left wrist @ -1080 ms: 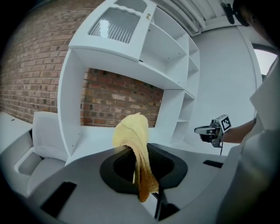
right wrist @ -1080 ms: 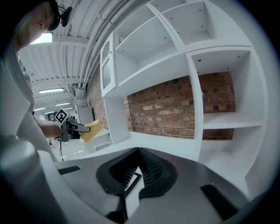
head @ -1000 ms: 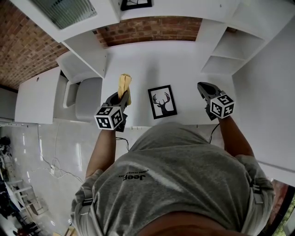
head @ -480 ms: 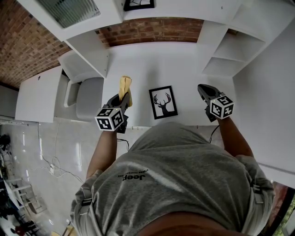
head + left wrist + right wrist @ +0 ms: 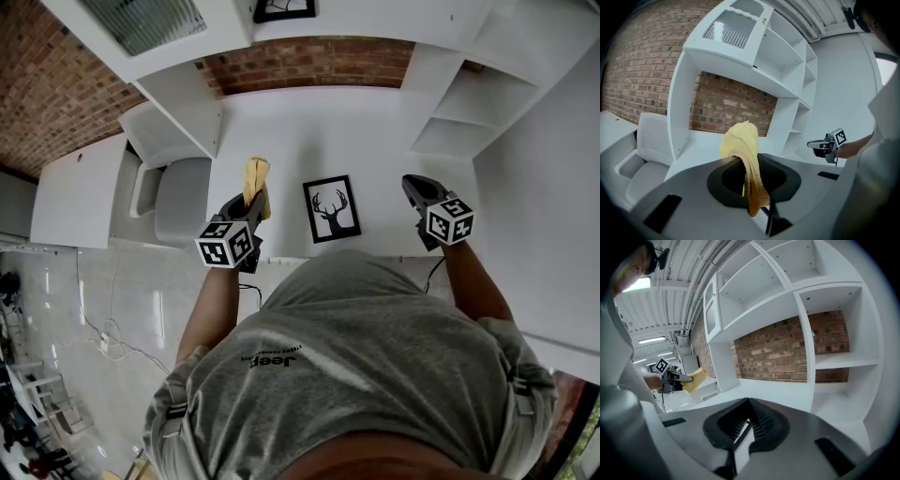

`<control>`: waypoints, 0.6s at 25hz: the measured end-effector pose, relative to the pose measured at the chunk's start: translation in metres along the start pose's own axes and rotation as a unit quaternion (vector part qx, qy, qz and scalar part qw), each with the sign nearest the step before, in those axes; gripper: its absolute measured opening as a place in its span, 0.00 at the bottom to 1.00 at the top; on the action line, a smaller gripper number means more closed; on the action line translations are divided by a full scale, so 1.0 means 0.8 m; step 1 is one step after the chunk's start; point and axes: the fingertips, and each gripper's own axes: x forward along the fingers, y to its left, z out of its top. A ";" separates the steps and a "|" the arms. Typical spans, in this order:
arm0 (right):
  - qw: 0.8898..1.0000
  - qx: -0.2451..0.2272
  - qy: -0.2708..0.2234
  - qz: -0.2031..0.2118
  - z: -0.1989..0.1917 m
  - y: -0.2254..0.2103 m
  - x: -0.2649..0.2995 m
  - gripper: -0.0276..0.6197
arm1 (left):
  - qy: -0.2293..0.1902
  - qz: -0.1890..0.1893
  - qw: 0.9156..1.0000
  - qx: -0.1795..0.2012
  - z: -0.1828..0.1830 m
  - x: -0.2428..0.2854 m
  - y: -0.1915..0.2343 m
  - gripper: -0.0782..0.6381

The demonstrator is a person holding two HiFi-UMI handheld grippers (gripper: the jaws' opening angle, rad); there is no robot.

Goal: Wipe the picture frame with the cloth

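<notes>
A black picture frame (image 5: 332, 208) with a deer-head print lies flat on the white desk (image 5: 319, 127), near its front edge, between my two grippers. My left gripper (image 5: 249, 201) is shut on a yellow cloth (image 5: 254, 178), held to the left of the frame and apart from it. In the left gripper view the cloth (image 5: 743, 159) bunches above the jaws and hangs down between them. My right gripper (image 5: 413, 185) hovers to the right of the frame, shut with nothing in it. Its jaws (image 5: 746, 423) meet at the tips in the right gripper view.
A white shelf unit (image 5: 473, 89) stands at the desk's right, a cabinet (image 5: 159, 56) at the left. A light grey chair (image 5: 169, 192) sits left of the desk. Another framed picture (image 5: 281, 9) rests on top at the back. A brick wall (image 5: 309, 58) is behind.
Almost nothing differs: both grippers hold nearly the same places, with the left one and its cloth shifted only slightly.
</notes>
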 end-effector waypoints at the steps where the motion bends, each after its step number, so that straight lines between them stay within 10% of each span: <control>1: 1.000 0.000 0.001 0.000 -0.001 0.000 0.000 0.07 | 0.001 0.000 1.000 0.000 -0.001 0.000 0.000 0.20; 15: 1.000 -0.014 0.000 0.000 -0.005 0.008 -0.006 0.07 | 0.002 -0.003 1.000 0.004 -0.006 -0.004 -0.010 0.20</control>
